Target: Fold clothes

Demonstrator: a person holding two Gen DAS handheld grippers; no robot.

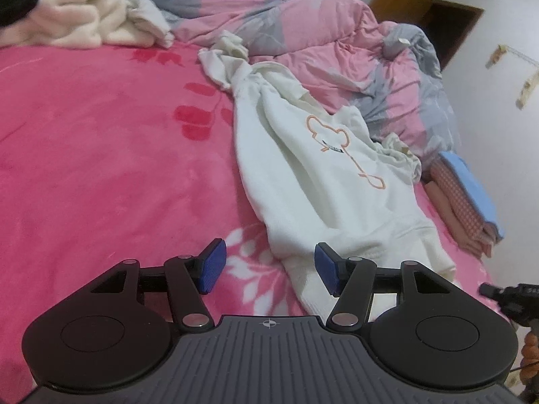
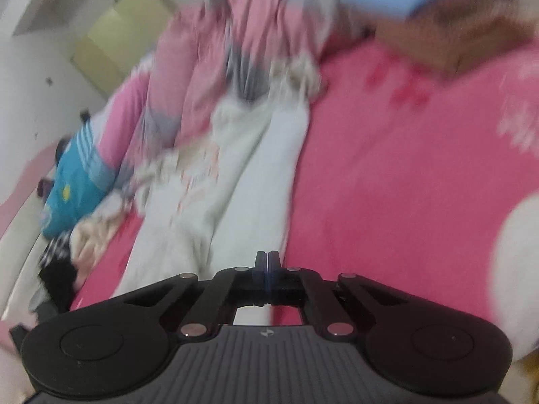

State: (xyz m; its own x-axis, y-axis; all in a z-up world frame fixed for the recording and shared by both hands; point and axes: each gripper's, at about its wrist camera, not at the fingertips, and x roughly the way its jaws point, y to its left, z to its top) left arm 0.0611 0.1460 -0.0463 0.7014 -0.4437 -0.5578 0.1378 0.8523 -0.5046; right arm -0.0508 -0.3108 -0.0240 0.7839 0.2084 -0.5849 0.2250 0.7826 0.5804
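- The white cotton sweatshirt with an orange outline print (image 1: 323, 175) is lying rumpled and stretched lengthwise on the pink floral bed cover (image 1: 101, 155), its hem nearest, beside a bunched pink-and-grey quilt (image 1: 337, 43).
- The left tongs (image 1: 267, 269) are hovering apart at the hem's left corner – holding nothing.
- The right tongs (image 2: 268, 262) are pressed together; whether cloth is caught between them, I cannot tell, the view being blurred.
- Judging by this, spreading the garment flat is in hand – next, the left tongs need to be closing on the hem.

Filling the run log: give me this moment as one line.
left gripper: open, at hem of white sweatshirt | right gripper: shut, nothing visibly held | sweatshirt: crumpled on pink bed
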